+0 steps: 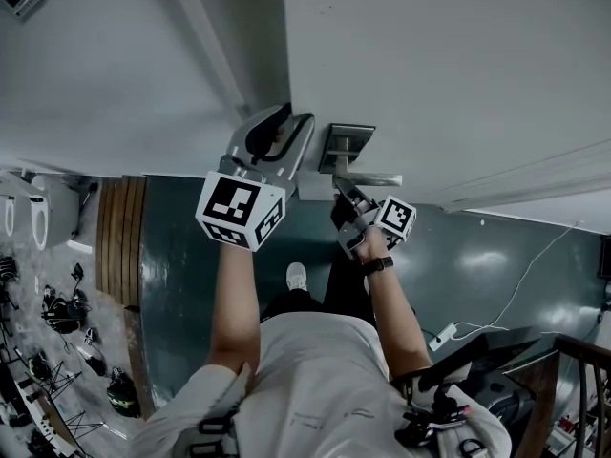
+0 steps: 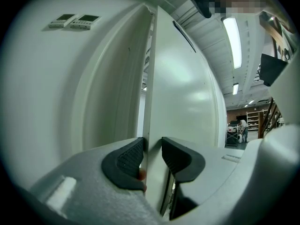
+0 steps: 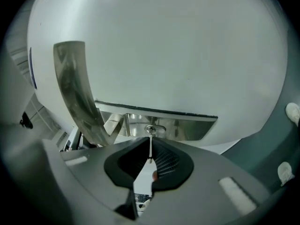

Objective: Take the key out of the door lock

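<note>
The white door [image 1: 430, 65] stands ajar, seen from above. My left gripper [image 1: 277, 141] is clamped on the door's edge [image 2: 152, 102], one pad on each face, left gripper [image 2: 152, 156] level. On the steel lock plate [image 3: 187, 128] below the curved lever handle [image 3: 77, 93], the key [image 3: 150, 146] sticks out of the cylinder [image 3: 151, 129], seen edge-on as a thin strip. My right gripper [image 3: 150, 150] is shut on the key, its dark pads against both flat sides. In the head view the right gripper [image 1: 346, 203] sits just under the lock plate [image 1: 346, 146]; the key itself is hidden there.
The door frame and wall [image 1: 115, 74] lie left of the door edge, with two small wall panels [image 2: 75, 21]. A white cable with a power strip [image 1: 444, 335] runs over the dark green floor [image 1: 477, 265]. Gear lies on the floor at far left [image 1: 57, 313].
</note>
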### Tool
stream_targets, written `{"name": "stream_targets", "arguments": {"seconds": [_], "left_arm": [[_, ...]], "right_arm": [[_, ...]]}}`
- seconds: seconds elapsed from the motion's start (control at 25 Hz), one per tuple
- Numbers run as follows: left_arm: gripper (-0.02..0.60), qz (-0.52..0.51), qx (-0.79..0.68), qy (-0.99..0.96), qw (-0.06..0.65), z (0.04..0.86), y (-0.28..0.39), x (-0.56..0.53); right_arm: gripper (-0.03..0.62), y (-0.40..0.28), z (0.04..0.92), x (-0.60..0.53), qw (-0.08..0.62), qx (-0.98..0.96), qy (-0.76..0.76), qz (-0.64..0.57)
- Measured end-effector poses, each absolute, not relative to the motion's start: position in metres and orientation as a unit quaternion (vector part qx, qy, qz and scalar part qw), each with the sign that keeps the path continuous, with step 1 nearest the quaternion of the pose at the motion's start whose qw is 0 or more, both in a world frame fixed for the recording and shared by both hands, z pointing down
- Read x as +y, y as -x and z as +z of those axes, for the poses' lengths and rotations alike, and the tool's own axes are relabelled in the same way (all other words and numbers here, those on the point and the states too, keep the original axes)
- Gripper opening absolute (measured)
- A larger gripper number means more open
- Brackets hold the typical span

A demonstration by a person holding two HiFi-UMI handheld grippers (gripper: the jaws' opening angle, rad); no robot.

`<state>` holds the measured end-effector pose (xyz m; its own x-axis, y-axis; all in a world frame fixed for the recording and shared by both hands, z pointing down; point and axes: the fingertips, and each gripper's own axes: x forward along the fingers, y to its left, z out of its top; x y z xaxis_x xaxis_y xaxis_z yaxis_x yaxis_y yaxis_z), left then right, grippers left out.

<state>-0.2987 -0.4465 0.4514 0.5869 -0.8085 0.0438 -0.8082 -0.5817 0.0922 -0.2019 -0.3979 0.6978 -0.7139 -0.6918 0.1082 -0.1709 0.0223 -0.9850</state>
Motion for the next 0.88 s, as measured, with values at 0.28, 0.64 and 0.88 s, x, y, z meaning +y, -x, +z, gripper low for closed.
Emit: {"name": "stream_targets", "arguments": {"seconds": [0.28, 0.64, 0.88], "left_arm": [[0.132, 0.012, -0.458, -0.887, 0.057, 0.452, 0.298, -0.447], [0.130, 0.010, -0.463, -0.884, 0.057, 0.455, 0.301, -0.447], [0.112, 0.007, -0.459, -0.885, 0.071, 0.463, 0.311, -0.428]], "right_arm": [[0.029, 0.201, 0.697, -0.396, 0.243, 0.663, 0.315, -0.635], [0.029, 0.178, 0.706, -0.329, 0.187, 0.689, 0.357, -0.602], [0.030, 0.164, 0.647, -0.333, 0.105, 0.754, 0.422, -0.491]]}}
